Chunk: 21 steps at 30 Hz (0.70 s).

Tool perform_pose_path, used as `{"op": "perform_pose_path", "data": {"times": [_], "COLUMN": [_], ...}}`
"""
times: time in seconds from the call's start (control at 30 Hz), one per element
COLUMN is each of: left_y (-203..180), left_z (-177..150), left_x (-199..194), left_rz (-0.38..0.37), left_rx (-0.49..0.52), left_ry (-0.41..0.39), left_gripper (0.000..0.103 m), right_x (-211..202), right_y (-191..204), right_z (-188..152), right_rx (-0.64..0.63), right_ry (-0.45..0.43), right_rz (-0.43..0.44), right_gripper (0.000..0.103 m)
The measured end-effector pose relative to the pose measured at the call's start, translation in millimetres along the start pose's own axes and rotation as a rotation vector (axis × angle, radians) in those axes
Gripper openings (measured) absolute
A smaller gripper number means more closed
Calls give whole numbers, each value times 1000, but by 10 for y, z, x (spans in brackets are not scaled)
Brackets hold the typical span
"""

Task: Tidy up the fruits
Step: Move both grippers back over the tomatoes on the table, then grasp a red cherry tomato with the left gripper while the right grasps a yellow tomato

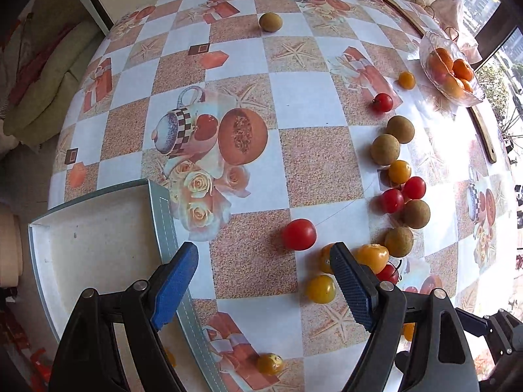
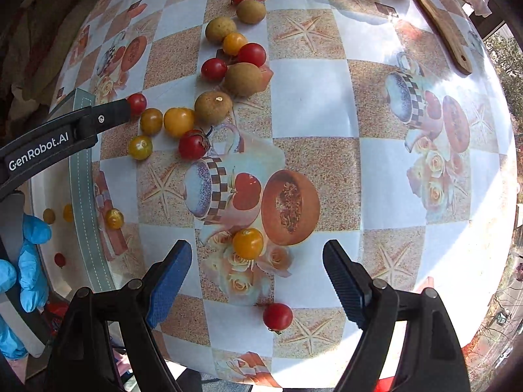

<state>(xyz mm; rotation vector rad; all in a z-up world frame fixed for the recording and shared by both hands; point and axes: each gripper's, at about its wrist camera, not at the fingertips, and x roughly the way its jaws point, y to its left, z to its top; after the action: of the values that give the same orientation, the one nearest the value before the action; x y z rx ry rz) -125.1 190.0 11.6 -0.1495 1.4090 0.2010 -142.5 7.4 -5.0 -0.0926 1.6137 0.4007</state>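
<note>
Red and yellow cherry tomatoes and brown longans lie scattered on a patterned tablecloth. My left gripper point(image 1: 263, 254) is open and empty, with a red tomato point(image 1: 298, 234) just ahead between its fingers and yellow tomatoes point(image 1: 371, 256) by its right finger. A white tray point(image 1: 98, 228) with a grey-green rim lies at its left. My right gripper point(image 2: 256, 251) is open and empty; a yellow tomato point(image 2: 247, 243) sits between its fingertips and a red tomato point(image 2: 278, 317) lies nearer. The tray point(image 2: 81, 176) holds a few small tomatoes point(image 2: 49, 216).
A glass bowl point(image 1: 425, 50) of oranges stands at the far right with a wooden backscratcher point(image 1: 487, 137) beside it. A lone longan point(image 1: 270, 21) lies far back. The left gripper's arm point(image 2: 65, 134) and a blue-gloved hand point(image 2: 31, 271) show at the right wrist view's left.
</note>
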Motion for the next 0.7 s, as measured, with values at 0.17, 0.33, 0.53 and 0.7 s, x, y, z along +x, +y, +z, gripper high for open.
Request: {"op": "perform_pose_path", "data": {"times": [0.17,0.33,0.53,0.7], "left_y": [21,-26,-56,-172], "left_z": [76,119,95,106], "left_x": [104,165,193,142], "left_rz": [-13,0,7,-19], "left_rx": [-42,-30,-32,15], "left_ry": [6,20,30,14], "left_gripper": [83,72,63,32], "right_x": [71,123,195,235], "right_y": [46,147,287,484], "right_z": [-22,1,23,-84], "right_rx": [-22,-59,-118,-180], "right_ry": [-1,-12,-20,-27], "right_rz": [-10,-36,-90,-118], "right_gripper": [85,78,65,21]}}
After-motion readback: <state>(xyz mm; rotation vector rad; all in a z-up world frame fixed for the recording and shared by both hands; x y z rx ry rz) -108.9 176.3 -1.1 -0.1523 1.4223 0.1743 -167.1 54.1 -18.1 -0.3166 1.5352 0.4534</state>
